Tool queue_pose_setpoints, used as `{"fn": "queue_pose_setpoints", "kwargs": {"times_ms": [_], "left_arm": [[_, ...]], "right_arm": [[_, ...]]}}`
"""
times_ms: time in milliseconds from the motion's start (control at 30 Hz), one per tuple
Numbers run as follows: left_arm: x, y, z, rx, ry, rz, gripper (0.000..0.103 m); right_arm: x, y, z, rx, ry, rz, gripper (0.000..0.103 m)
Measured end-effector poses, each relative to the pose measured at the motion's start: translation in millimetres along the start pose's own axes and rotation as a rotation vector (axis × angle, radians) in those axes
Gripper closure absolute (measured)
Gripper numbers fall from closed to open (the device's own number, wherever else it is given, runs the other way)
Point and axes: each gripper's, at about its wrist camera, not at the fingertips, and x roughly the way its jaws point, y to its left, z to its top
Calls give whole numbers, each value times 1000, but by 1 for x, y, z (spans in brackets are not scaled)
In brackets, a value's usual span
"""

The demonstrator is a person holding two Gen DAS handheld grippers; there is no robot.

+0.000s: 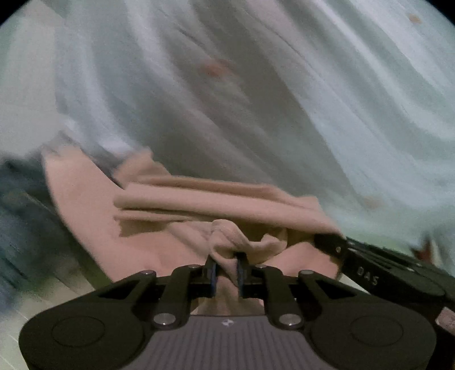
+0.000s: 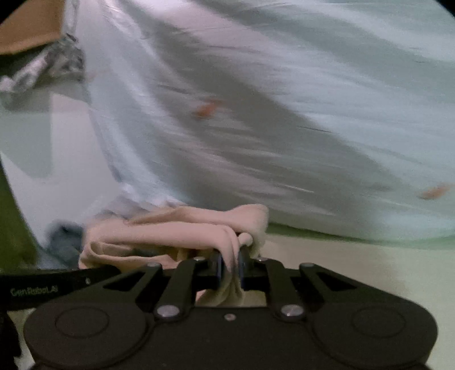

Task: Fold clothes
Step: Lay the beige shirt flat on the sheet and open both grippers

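A pink cloth [image 1: 176, 205] hangs bunched in folds between both grippers. My left gripper [image 1: 227, 267] is shut on one bunched edge of it. The right gripper [image 1: 366, 264] reaches in from the right of the left wrist view and grips the cloth's other end. In the right wrist view my right gripper [image 2: 229, 269] is shut on the pink cloth [image 2: 176, 230], and the left gripper's body [image 2: 42, 287] shows at the left. Both views are motion-blurred.
A pale bedsheet with small orange marks [image 1: 284, 85] fills the background of both views [image 2: 284, 113]. A blue-grey garment [image 1: 20, 216] lies at the left. A brown cardboard box [image 2: 28, 25] stands at the upper left. A light floor [image 2: 369, 270] lies below.
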Motion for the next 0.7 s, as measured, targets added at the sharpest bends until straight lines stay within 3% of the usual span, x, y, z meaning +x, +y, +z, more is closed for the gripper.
{"fn": "queue_pose_setpoints", "kwargs": {"times_ms": [67,200,267,333,400,533,700], "left_arm": [[14,-30,-29,-7,94,-35,76],[15,-69,-71,40,172,-30,75],[11,-66,-82,1,176,10,62],[6,-63,-92,-37,181,50,58],[8,-45,-93,-120,193,113,57],[13,-13,-93,-255,217,215,54],[30,1,-96,-352,253,226,51]], "right_arm": [[-14,-47,-29,9,90,-84,91],[-41,-125,-86,93,310,-178,89],[-60,-154,-108,146,357,-178,82],[-79,-175,-122,214,362,-182,59],[-90,-185,-122,250,347,-160,50],[-112,-201,-114,282,273,-119,47],[-117,-222,-86,359,149,-104,25]]}}
